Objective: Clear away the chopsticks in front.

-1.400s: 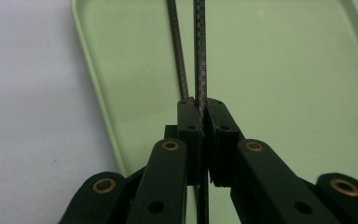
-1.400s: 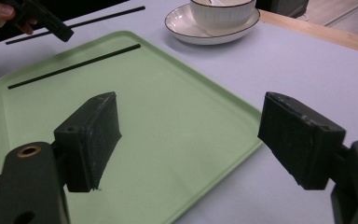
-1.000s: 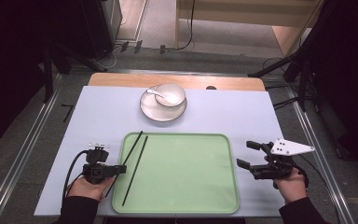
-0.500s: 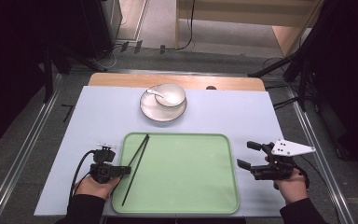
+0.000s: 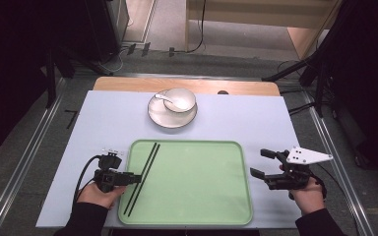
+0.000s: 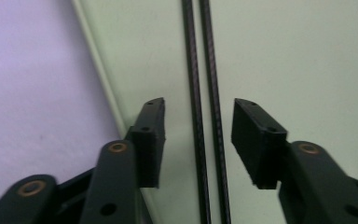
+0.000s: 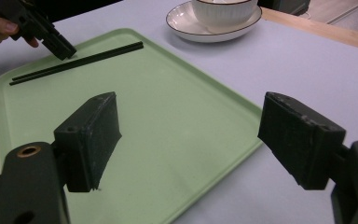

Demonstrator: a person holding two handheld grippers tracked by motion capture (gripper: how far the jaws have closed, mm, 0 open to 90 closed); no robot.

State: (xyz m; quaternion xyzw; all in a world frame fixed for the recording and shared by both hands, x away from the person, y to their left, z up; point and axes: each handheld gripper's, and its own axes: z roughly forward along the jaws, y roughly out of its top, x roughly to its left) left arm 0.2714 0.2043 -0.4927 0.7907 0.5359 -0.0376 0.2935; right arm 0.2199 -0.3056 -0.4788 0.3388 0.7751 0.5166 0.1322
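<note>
Two black chopsticks (image 5: 142,177) lie side by side along the left part of the green tray (image 5: 197,182). My left gripper (image 5: 137,179) reaches in over the tray's left rim. Its jaws have just been opening and now stand open. In the left gripper view the chopsticks (image 6: 205,93) run between the pads of the left gripper (image 6: 199,101), touching neither. My right gripper (image 5: 257,162) is open with nothing between its pads, just off the tray's right edge. The right gripper view looks past the right gripper (image 7: 189,100) at the tray (image 7: 168,116), the chopsticks (image 7: 79,60) and the left gripper (image 7: 58,46).
A white bowl (image 5: 179,100) with a white spoon (image 5: 161,98) in it stands on a white plate (image 5: 172,118) behind the tray. The table has a pale lilac top (image 5: 256,123) and a wooden strip (image 5: 128,84) along its far edge.
The left gripper's jaws have opened off the chopsticks, which now lie free on the tray. The right gripper has kept still.
</note>
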